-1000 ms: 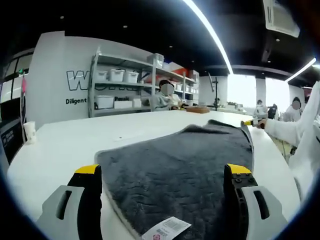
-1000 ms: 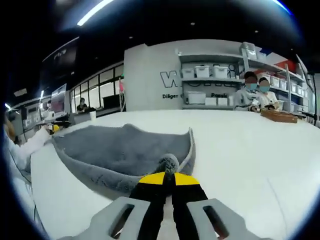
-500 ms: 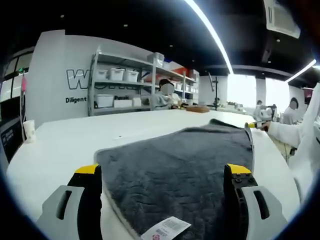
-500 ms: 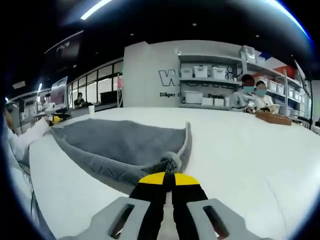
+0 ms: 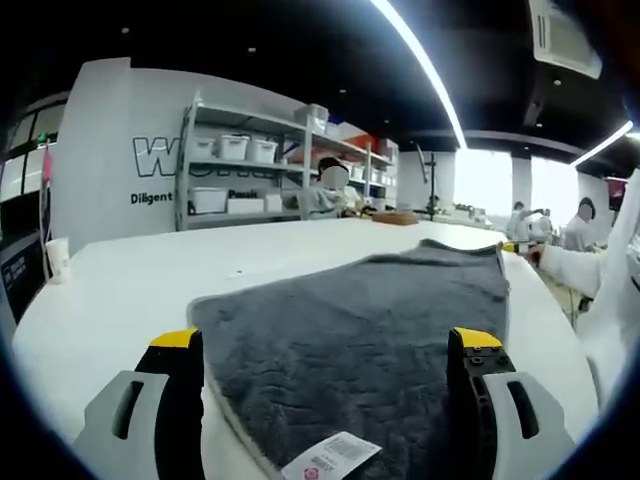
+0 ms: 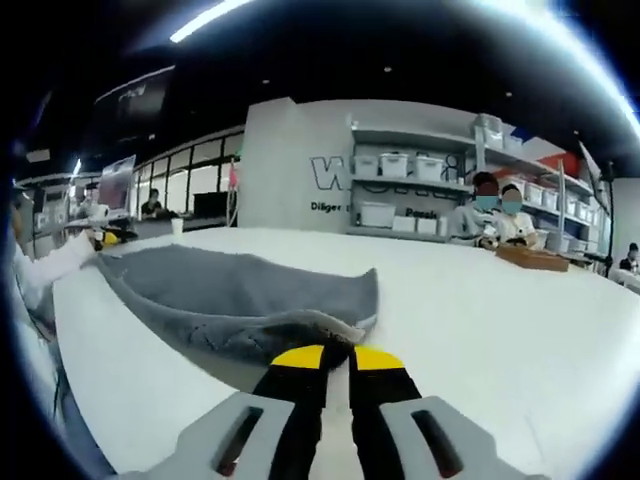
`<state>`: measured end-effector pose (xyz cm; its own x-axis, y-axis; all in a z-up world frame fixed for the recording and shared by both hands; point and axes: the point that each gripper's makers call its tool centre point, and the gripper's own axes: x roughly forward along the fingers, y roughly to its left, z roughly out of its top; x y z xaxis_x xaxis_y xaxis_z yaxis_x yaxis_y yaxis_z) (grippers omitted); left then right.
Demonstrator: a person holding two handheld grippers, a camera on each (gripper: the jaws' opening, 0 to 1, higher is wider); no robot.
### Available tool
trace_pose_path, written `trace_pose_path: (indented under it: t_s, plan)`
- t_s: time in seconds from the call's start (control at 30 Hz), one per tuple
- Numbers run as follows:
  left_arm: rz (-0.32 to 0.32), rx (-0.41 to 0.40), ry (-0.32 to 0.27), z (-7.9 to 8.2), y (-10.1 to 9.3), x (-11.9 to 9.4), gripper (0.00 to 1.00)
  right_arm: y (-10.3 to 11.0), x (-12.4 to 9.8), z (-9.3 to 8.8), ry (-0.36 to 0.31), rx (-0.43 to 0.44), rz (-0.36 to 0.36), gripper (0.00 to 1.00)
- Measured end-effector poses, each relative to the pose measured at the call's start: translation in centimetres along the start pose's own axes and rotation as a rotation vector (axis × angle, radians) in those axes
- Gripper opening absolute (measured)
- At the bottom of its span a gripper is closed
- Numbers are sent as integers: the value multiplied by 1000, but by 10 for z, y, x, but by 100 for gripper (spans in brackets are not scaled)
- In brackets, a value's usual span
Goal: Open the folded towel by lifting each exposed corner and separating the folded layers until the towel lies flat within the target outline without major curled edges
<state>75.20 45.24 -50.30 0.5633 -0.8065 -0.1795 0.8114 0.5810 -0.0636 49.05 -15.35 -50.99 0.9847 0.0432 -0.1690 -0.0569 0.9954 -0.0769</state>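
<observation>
- the white table [image 5: 120,290] runs wide under both views, with bare surface open to the left of the towel in the left gripper view and to the right of it in the right gripper view.
- the grey towel [image 5: 370,330] lies spread on the table; in the left gripper view it reaches from between the jaws out to the far side, its left edge running diagonally and its far edge looking nearly flat.
- in the right gripper view the same towel [image 6: 220,300] stretches away to the left, and its near edge is raised off the table in a low curl toward the pinched corner.
- the left gripper [image 5: 330,355] stands with jaws wide apart, one on each side of the towel's near end, holding nothing.
- the right gripper [image 6: 325,357] has its yellow-tipped jaws pressed together on the towel's corner, just above the table.
- a white label [image 5: 330,457] with a barcode sits at the towel's near edge, between the left gripper's jaws.
- a paper cup [image 5: 59,262] stands near the table's left rim, well apart from the towel.
</observation>
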Motion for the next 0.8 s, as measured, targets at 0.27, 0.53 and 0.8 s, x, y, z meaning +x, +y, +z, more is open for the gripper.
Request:
trace_pose_path:
  t_s: [0.27, 0.53, 0.8]
  plan:
    - [2, 2, -4, 2, 0, -1, 100, -14, -21, 42, -148, 48, -88, 20]
    - [2, 4, -3, 1, -2, -1, 100, 7, -15, 64, -149, 21, -55, 40]
    - [3, 3, -5, 2, -1, -2, 100, 39, 3, 69, -99, 1, 32, 63]
